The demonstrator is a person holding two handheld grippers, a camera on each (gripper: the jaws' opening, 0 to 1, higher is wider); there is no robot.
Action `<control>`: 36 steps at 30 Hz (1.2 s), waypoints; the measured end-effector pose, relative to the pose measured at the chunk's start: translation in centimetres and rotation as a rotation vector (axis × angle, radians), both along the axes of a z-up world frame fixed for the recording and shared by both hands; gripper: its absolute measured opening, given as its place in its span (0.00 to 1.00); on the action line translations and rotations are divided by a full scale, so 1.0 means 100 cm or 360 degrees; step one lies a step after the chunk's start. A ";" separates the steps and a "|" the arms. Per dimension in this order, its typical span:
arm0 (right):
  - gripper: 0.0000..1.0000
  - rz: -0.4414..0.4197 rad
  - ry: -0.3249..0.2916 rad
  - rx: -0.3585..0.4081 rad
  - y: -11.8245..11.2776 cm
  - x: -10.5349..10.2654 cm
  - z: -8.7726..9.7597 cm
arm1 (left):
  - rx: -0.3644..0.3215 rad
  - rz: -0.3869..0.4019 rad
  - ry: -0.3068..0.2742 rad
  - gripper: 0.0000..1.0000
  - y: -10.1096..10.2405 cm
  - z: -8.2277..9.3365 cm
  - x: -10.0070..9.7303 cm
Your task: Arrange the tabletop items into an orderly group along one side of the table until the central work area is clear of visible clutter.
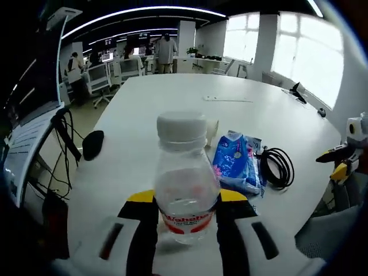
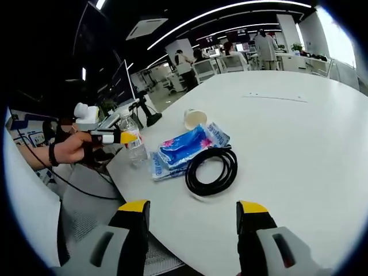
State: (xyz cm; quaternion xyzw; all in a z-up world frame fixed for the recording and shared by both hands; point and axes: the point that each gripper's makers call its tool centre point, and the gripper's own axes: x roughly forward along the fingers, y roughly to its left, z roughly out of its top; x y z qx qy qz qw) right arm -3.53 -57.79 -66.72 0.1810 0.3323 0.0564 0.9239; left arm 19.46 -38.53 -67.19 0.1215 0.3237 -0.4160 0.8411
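Now, left gripper (image 1: 187, 214): black jaws with yellow tips clamp a clear plastic bottle (image 1: 185, 184) at its lower body, near the table (image 1: 172, 98) edge.
Bottle: ribbed transparent plastic, white screw cap, red band label with white lettering too distorted to read; its base is cut off between the jaws.
Blue packet (image 1: 236, 162): soft, crinkly plastic pack, blue with pink print, lying just beside the bottle; writing too small to make out.
Cable (image 2: 211, 169): glossy black cord coiled in a ring, touching the packet on the side away from the bottle.
Paper cup (image 2: 195, 119): pale, lying on its side beyond the packet.
Right gripper (image 2: 192, 215): jaws spread wide, nothing between them, hovering at the table edge short of the cable.
Table: smooth, matte white top.
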 end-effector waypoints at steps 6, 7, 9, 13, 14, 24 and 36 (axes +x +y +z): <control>0.62 0.0008 -0.0002 0.0005 0.001 0.003 -0.001 | 0.0012 -0.0009 -0.0037 0.39 0.004 0.001 -0.011; 0.62 0.0010 -0.0002 0.0006 0.001 0.003 -0.001 | 0.0012 -0.0009 -0.0041 0.39 0.005 0.000 -0.011; 0.62 0.0011 0.0002 0.0006 0.001 0.003 -0.002 | 0.0011 -0.0003 -0.0042 0.39 0.006 0.001 -0.013; 0.62 0.0014 0.0003 0.0006 0.001 0.003 -0.002 | 0.0012 0.0007 -0.0042 0.39 0.008 0.000 -0.015; 0.62 0.0014 0.0004 0.0005 0.001 0.003 -0.002 | 0.0012 0.0010 -0.0044 0.39 0.009 0.000 -0.016; 0.62 0.0014 0.0006 0.0007 0.005 0.004 0.000 | 0.0041 -0.0028 -0.0064 0.39 0.012 -0.006 -0.022; 0.62 0.0013 0.0005 0.0009 0.007 0.003 0.000 | 0.0034 -0.0028 -0.0098 0.39 0.012 -0.005 -0.024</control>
